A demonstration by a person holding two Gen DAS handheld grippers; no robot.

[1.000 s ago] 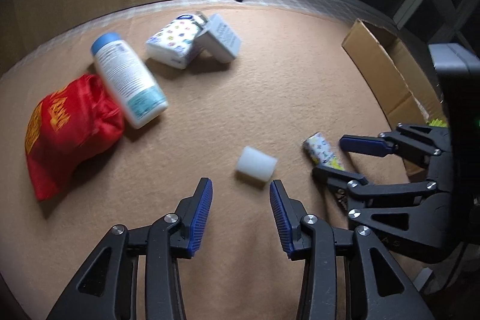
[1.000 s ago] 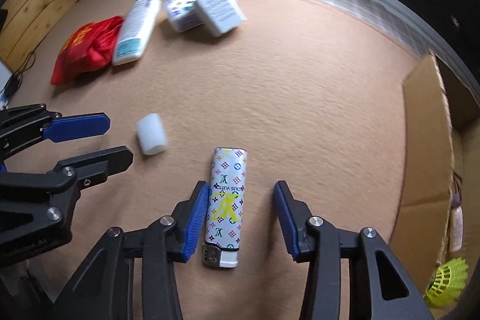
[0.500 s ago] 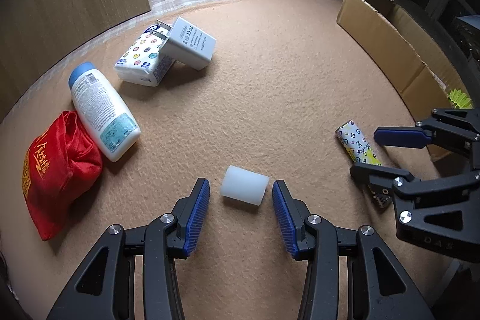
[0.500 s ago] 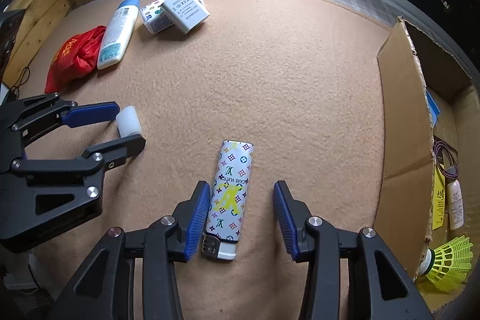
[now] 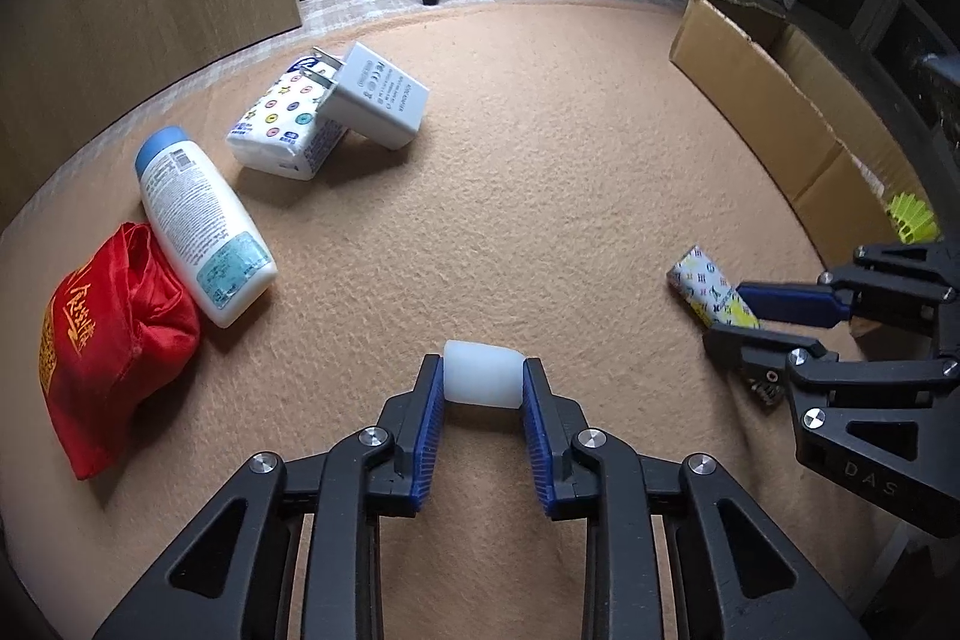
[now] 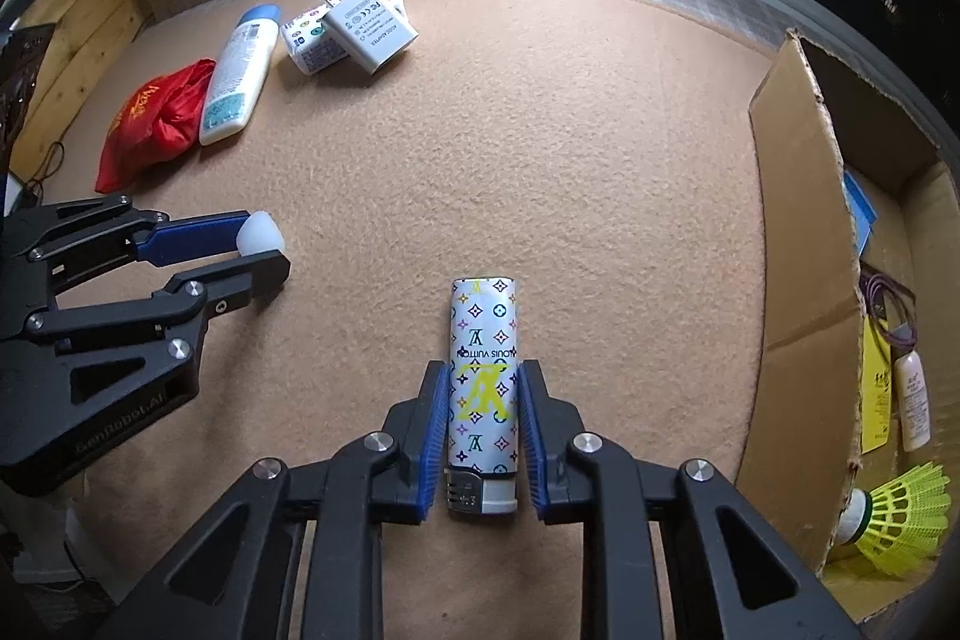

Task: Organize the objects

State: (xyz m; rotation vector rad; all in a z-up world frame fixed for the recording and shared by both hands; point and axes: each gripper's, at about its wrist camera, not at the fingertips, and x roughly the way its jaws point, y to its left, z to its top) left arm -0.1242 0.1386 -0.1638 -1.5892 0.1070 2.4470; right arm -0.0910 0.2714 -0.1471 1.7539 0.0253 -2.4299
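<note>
Both claws, gaping a moment ago, are closing: the left claw (image 5: 483,388) on the white cylinder (image 5: 482,381), the right claw (image 6: 483,400) on the patterned lighter (image 6: 483,370), ready for lifting toward the cardboard box (image 6: 798,280).

Both grippers point steeply down at the tan mat (image 5: 540,172), side by side. The left gripper (image 5: 483,388) is closing, pads against a white cylinder (image 5: 482,381). The right gripper (image 6: 483,403) is closing, pads flanking a patterned lighter (image 6: 483,376).
</note>
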